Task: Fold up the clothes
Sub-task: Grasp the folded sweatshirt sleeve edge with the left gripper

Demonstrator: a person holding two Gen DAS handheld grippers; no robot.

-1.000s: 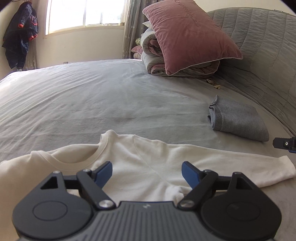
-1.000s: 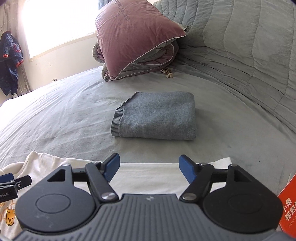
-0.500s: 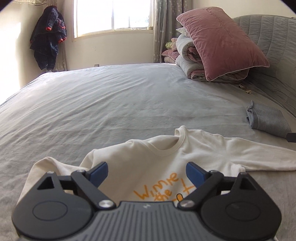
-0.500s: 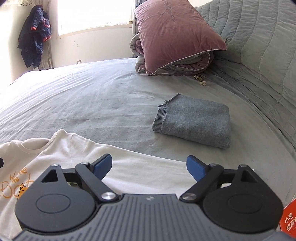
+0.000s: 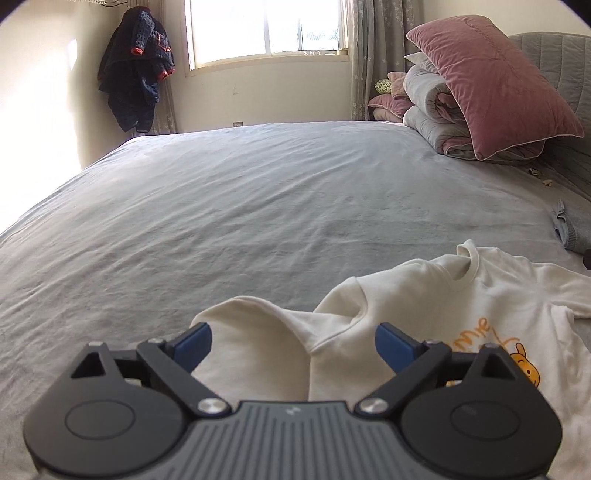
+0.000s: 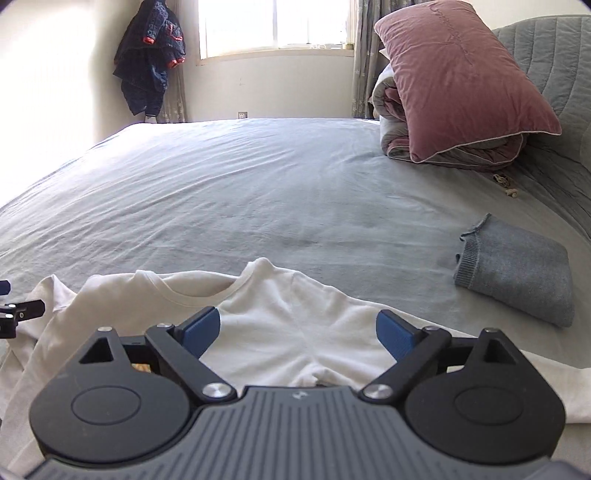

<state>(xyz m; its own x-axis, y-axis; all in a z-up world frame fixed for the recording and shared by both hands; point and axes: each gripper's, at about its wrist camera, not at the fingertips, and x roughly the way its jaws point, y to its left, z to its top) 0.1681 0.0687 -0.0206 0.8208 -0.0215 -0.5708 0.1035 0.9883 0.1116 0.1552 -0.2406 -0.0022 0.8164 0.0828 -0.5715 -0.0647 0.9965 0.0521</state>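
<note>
A wide bed with a grey sheet (image 5: pixel 258 206) fills the space ahead of both tongs. At its far right end, ahead and to the right of both tongs, a rolled grey quilt (image 6: pixel 436 147) lies with a dusty pink pillow (image 6: pixel 458 77) leaning on top of it, against a padded grey headboard (image 6: pixel 554 92). On the far wall, ahead and to the left, a dark blue jacket (image 5: pixel 136 66) hangs beside a bright window (image 5: pixel 266 27).

The cream sweatshirt (image 6: pixel 295 325) lies spread on the sheet directly under the tongs, neck opening away from them, with an orange print (image 5: pixel 495 332) on its chest. The left gripper (image 5: pixel 293 345) is held above the sweatshirt's left shoulder and curled sleeve; its blue fingers (image 5: pixel 192 345) are spread wide and nothing is between them. The right gripper (image 6: pixel 299 332) is above the part just below the collar, fingers (image 6: pixel 393 336) also spread wide and empty.

Ahead and to the right of the right gripper, a folded grey knit garment (image 6: pixel 517 273) rests on the sheet, apart from the sweatshirt.
</note>
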